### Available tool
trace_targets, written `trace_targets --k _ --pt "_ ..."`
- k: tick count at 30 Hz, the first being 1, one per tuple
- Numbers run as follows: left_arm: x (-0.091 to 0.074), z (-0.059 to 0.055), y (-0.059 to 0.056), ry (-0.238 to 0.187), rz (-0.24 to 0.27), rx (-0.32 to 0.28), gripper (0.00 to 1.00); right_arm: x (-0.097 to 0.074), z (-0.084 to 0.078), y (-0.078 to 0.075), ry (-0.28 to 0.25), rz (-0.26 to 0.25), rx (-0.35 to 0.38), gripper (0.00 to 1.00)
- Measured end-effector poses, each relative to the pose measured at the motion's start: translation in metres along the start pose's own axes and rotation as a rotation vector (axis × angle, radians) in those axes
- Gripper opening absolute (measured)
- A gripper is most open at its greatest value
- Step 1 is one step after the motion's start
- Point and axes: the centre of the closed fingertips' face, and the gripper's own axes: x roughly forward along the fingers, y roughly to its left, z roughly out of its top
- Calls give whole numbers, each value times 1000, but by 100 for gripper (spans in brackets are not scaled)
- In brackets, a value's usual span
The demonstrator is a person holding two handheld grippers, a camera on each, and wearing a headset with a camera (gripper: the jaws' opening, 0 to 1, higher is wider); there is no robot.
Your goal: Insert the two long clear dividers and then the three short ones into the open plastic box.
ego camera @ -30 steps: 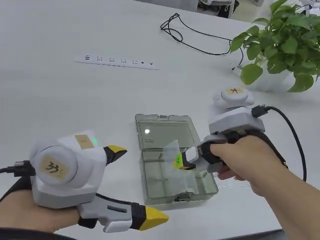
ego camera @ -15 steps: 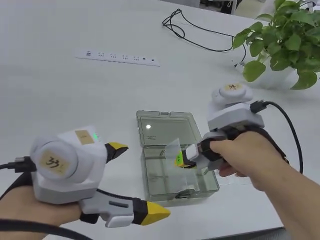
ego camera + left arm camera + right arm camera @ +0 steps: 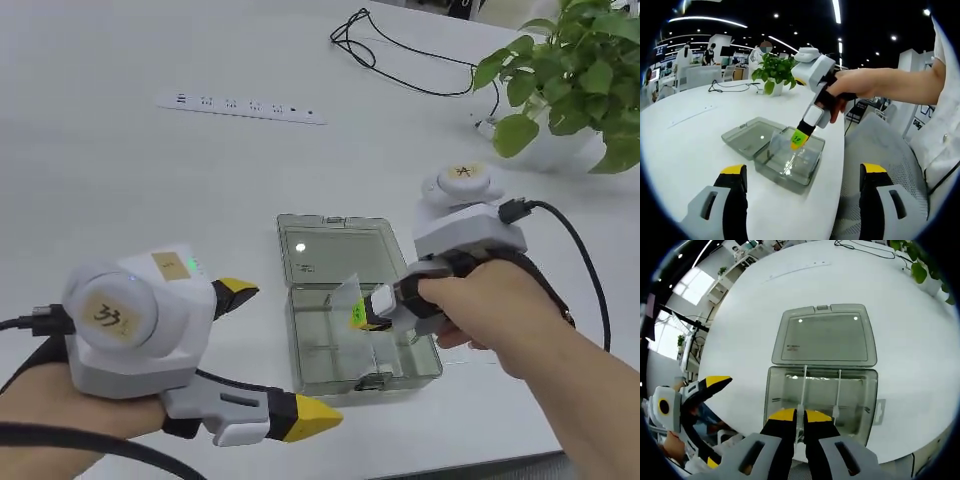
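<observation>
Jaws of the right gripper (image 3: 362, 318) clamp a clear divider (image 3: 343, 300) slanting into the open box (image 3: 330, 380); those of the left gripper (image 3: 278, 356) gape empty. Slanted so, the divider may miss its slots and jam.

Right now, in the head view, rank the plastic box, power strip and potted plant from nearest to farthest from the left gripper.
1. The plastic box, just to the right of the left gripper.
2. The power strip, well behind it, toward the back.
3. The potted plant, at the far back right.
</observation>
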Motion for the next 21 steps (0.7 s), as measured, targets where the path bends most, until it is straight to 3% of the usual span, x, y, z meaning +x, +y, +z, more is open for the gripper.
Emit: trace_targets --k 14,21 --pt "1 -1 -2 8 -1 0 95 2 -4 9 -12 -25 -106 7" --pt "1 -2 -1 16 0 2 95 8 -3 8 -23 -9 -136 8"
